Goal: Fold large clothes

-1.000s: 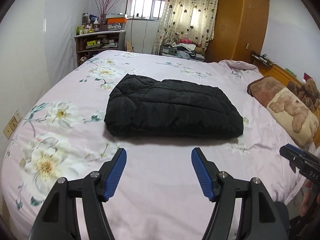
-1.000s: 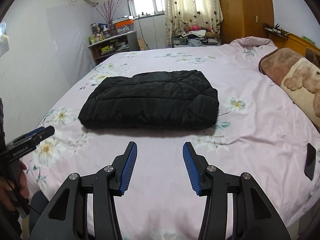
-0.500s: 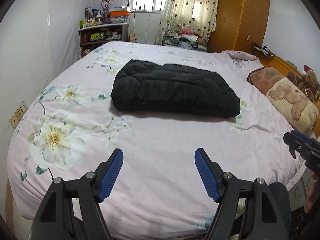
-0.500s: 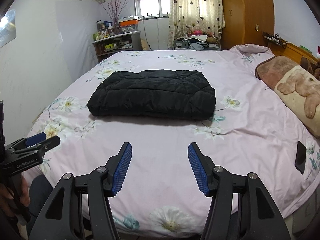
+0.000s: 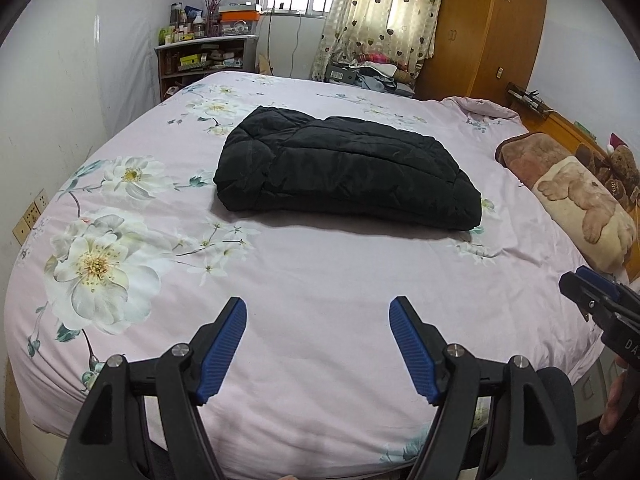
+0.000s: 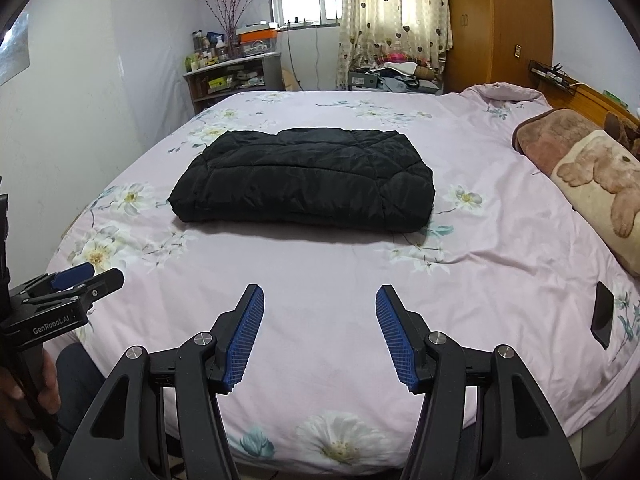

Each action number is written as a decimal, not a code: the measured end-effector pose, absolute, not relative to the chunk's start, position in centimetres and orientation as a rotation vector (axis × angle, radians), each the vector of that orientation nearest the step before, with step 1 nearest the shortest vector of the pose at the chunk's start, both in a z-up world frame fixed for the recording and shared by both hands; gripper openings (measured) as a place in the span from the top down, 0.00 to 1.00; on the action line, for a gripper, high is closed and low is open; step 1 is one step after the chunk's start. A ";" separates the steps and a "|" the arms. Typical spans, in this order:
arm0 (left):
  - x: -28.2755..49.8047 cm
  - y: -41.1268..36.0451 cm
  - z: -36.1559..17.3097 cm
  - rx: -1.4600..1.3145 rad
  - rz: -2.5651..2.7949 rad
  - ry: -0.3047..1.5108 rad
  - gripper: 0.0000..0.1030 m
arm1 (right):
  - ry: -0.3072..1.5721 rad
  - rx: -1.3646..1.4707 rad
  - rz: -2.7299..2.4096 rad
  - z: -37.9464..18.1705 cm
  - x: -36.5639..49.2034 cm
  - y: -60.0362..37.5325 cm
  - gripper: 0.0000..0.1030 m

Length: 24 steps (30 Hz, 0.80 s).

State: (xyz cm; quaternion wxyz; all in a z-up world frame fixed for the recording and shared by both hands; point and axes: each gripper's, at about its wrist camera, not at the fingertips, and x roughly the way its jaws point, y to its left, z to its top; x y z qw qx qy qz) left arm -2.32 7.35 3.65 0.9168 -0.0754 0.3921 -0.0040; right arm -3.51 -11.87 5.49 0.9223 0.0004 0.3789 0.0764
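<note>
Lying mid-bed on the floral sheet [image 5: 328, 280], the folded black puffer jacket [image 5: 344, 172] has its long axis running left-right, rounded end left, squarer end toward the pillow [image 5: 580, 208]. Left gripper [image 5: 318, 344] & right gripper [image 6: 320, 332] hover near the bed's front edge, both wide open w/ nothing between the pads.

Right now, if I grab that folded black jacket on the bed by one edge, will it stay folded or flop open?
The black jacket looks quilted and puffy, so it is probably soft and light for its bulk. Its layers seem only stacked, nothing holding them, so lifting one edge would likely let it droop open. Its smooth fabric may slide on the bedsheet if pushed.
</note>
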 end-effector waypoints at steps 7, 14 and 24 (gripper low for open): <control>-2.3 7.3 3.6 -0.159 -0.005 0.804 0.27 | 0.791 -0.001 0.160 5.0 -3.3 -11.9 0.43; -2.3 7.0 3.6 -0.150 -0.009 0.805 0.27 | 0.794 -0.002 0.159 5.0 -3.3 -11.8 0.43; -2.4 6.9 3.6 -0.148 -0.016 0.802 0.27 | 0.795 -0.002 0.159 5.0 -3.3 -11.8 0.43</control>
